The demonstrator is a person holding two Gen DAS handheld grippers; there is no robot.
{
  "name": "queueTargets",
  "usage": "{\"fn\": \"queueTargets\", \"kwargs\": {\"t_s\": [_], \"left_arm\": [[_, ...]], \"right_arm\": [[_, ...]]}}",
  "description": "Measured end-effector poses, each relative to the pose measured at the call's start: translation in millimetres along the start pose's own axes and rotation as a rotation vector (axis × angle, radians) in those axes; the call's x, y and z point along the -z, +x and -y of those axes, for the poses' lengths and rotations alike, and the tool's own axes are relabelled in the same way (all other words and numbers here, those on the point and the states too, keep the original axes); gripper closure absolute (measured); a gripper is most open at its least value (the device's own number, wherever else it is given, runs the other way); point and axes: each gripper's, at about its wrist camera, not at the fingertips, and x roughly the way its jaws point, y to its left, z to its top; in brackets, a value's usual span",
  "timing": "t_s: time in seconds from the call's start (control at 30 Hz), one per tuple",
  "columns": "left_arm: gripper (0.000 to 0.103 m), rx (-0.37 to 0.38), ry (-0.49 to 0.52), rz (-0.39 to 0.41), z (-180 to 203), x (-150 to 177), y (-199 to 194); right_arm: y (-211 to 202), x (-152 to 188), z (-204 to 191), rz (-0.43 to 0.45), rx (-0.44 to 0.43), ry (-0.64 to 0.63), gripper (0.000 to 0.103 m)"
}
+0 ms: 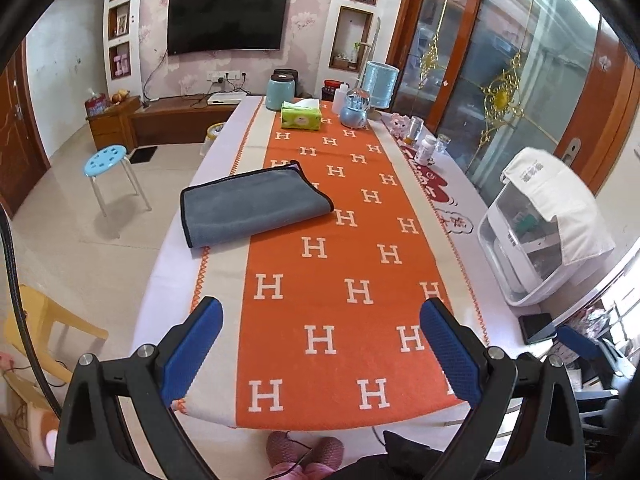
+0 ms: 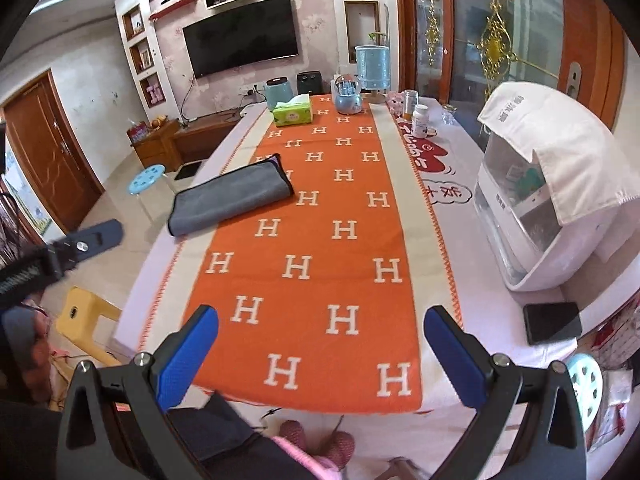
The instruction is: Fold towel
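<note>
Grey towel (image 1: pixel 256 204) with dark edging lies folded flat on the left side of the table (image 1: pixel 460 184), partly on the orange H-patterned runner (image 1: pixel 340 280) and partly on the pale border beside it, roughly midway along the table's length; a purple corner shows at its far edge. Left gripper (image 1: pixel 320 344) is held above the near end of the table, its blue pads (image 1: pixel 192 352) spread wide with nothing between them, well apart from the towel. Right gripper (image 2: pixel 320 352) likewise hovers over the near end, jaws spread wide and empty, the towel (image 2: pixel 230 196) lying ahead and to its left. At the far end stand a green tissue box (image 1: pixel 301 117), a pale blue jar (image 1: pixel 280 90) and a snow globe (image 1: pixel 356 109). On the right side sits a white appliance (image 2: pixel 536 208) draped with a white cloth, and a black phone (image 2: pixel 554 322) lies near it
</note>
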Motion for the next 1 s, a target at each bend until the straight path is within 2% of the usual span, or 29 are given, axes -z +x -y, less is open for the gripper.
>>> {"fn": "queueTargets", "kwargs": {"t_s": [0.2,0.53,1.0], "left_arm": [[0.004,-0.036,0.010,0.001,8.7,13.2,-10.2],[0.004,-0.124,0.037,0.066,17.5,27.0,-30.5],[0.002,-0.142,0.027,0.094,15.4,21.1,-29.7]], "right_arm": [[-22.0,3.0,-1.1,0.031,0.011,0.048,0.000],[-34.0,16.3,-15.5,0.074,0.005,0.014,0.000],[-24.8,10.8,-22.6,0.059,0.001,-0.014,0.000]]}}
